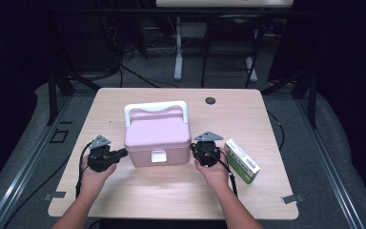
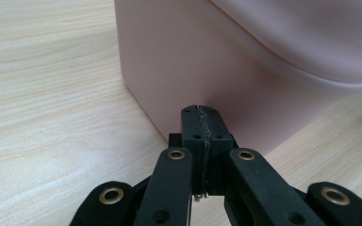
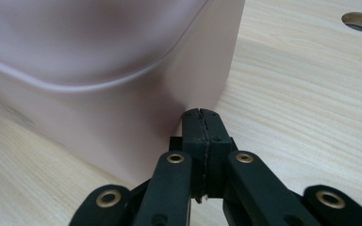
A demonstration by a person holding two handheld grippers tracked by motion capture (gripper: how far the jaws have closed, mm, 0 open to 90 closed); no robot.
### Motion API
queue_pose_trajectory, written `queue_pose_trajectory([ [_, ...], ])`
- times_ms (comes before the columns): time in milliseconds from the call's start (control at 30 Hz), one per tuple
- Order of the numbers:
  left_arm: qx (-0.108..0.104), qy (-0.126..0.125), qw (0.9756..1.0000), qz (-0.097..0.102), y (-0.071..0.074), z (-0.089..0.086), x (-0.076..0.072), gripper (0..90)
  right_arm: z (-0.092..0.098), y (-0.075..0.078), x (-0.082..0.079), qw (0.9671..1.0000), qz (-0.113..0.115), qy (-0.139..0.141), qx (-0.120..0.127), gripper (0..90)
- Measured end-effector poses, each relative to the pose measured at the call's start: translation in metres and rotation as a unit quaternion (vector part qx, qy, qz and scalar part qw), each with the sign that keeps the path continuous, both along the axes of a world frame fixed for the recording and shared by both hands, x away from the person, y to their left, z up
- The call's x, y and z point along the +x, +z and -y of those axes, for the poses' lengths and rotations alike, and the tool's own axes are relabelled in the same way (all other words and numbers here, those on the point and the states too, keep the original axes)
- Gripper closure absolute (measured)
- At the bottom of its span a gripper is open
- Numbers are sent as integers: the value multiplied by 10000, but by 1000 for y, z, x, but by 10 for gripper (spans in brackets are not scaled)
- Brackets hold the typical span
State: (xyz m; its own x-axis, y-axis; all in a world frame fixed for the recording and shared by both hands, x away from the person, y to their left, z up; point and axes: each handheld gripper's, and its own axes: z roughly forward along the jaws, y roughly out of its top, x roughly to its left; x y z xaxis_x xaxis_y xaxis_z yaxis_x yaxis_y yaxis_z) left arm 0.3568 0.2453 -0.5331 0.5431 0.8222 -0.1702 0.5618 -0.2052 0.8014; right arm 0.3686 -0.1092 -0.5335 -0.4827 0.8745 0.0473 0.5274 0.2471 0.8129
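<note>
A pink lidded box (image 1: 158, 133) with a white handle (image 1: 156, 108) and a white front latch (image 1: 158, 156) stands in the middle of the wooden table (image 1: 124, 191). My left gripper (image 1: 123, 153) is shut, its tip against the box's left side near the front corner. Its own view puts the closed jaws right at the pink wall (image 2: 188, 66). My right gripper (image 1: 194, 149) is shut too, its tip at the box's right side. In the right gripper view the pink wall (image 3: 122, 122) stands just ahead of the pressed-together jaws. Nothing is held between either pair.
A green and white carton (image 1: 241, 161) lies on the table just right of my right hand. A dark round hole (image 1: 210, 100) sits near the table's far edge, also seen as the hole (image 3: 361, 20) in the right gripper view. Table legs and cables stand beyond.
</note>
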Motion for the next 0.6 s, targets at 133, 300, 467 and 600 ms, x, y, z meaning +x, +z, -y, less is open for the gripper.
queue_pose_trajectory([
  [133,-20,-5,10000,-5,0,1,-4,899,2,1,-5,10000,-47,36,2,900],
  [300,-9,-34,10000,-12,0,2,-8,900,3,2,-11,9999,-77,70,-49,900],
  [467,16,-60,10000,-14,0,3,-12,899,4,3,-17,9998,-104,89,-110,900],
  [600,82,-102,9999,-31,1,3,-15,899,4,4,-21,9997,-90,116,-217,900],
])
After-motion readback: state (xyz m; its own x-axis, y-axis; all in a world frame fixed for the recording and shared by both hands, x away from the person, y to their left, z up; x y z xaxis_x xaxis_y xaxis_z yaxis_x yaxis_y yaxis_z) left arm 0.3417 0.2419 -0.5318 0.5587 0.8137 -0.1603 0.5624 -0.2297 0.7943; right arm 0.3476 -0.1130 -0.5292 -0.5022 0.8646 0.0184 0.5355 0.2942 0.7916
